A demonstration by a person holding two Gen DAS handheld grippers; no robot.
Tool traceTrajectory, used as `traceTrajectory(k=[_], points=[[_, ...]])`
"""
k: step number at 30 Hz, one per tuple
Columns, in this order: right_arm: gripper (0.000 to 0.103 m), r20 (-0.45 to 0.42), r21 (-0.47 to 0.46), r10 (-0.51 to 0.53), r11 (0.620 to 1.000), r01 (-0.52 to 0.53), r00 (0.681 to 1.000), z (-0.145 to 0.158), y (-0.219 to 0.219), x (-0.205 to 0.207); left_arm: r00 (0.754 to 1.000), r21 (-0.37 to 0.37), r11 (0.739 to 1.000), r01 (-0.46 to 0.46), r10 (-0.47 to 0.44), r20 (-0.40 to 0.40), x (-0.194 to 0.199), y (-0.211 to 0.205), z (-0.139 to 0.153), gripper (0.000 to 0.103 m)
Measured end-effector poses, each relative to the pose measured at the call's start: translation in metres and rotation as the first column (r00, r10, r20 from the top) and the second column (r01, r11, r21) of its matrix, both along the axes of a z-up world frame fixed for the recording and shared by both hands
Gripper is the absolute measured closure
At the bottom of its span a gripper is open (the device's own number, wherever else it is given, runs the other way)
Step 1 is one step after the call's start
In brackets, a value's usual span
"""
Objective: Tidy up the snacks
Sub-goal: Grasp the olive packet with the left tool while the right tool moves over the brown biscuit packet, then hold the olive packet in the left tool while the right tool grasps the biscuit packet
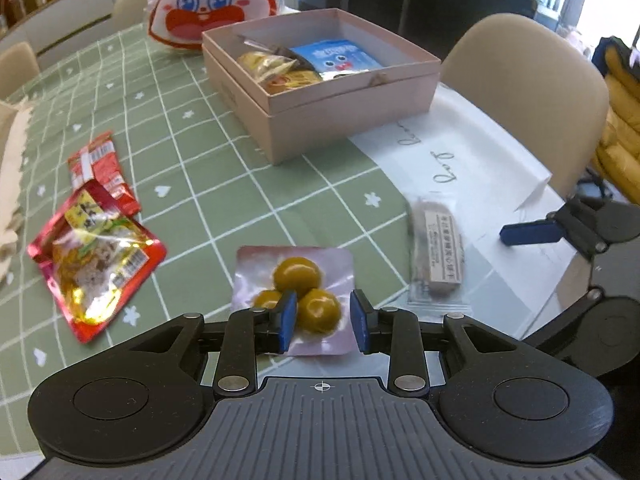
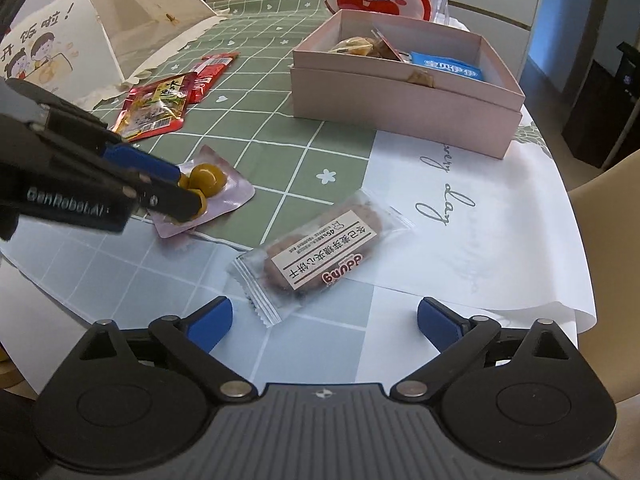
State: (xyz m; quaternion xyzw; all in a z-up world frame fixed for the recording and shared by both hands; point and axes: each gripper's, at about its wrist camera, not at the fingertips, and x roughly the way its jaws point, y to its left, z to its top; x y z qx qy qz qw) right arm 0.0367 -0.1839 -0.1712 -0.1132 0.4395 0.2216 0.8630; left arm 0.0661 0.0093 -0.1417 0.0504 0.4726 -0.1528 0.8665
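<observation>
A pink packet of green plums [image 1: 296, 276] lies flat on the green checked cloth. My left gripper [image 1: 323, 322] is down over it, its narrow jaws straddling the nearest plum, with a thin gap still showing at the right pad. The right wrist view has the same gripper [image 2: 188, 196] low on the plum packet [image 2: 236, 192]. A clear-wrapped biscuit packet [image 2: 320, 252] lies just ahead of my right gripper [image 2: 326, 320], which stands wide open and empty. An open pink box [image 1: 348, 104] [image 2: 400, 108] farther back holds a blue packet and yellow snacks.
Two red snack packets [image 1: 96, 264] [image 2: 156, 108] lie to the left on the cloth. A rabbit-face bag [image 1: 208, 4] stands behind the box. A white paper sheet [image 2: 500, 220] covers the table's right side. A beige chair [image 1: 520, 92] stands past the edge, and a paper bag [image 2: 52, 52] lies far left.
</observation>
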Motion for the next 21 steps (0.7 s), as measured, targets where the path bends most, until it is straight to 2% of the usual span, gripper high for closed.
traceTrajectory(k=[4, 6, 11, 21], points=[[0.000, 0.007, 0.002, -0.010, 1.000, 0.010, 1.000, -0.002, 0.000, -0.001, 0.994, -0.022, 0.994, -0.111, 0.111, 0.016, 0.005, 0.018, 0.003, 0.070], [0.000, 0.011, 0.002, -0.012, 1.000, 0.012, 1.000, -0.002, 0.000, -0.002, 0.990, -0.018, 0.990, -0.140, 0.140, -0.004, 0.011, 0.028, 0.000, 0.070], [0.000, 0.021, 0.007, -0.017, 1.000, 0.017, 1.000, -0.003, 0.000, -0.004, 0.995, 0.011, 0.995, -0.095, 0.095, -0.010, 0.009, 0.028, -0.005, 0.070], [0.000, 0.031, 0.013, -0.044, 0.999, 0.044, 0.999, -0.003, 0.002, -0.008, 0.997, -0.082, 0.994, -0.072, 0.069, -0.036, 0.015, 0.039, -0.009, 0.073]])
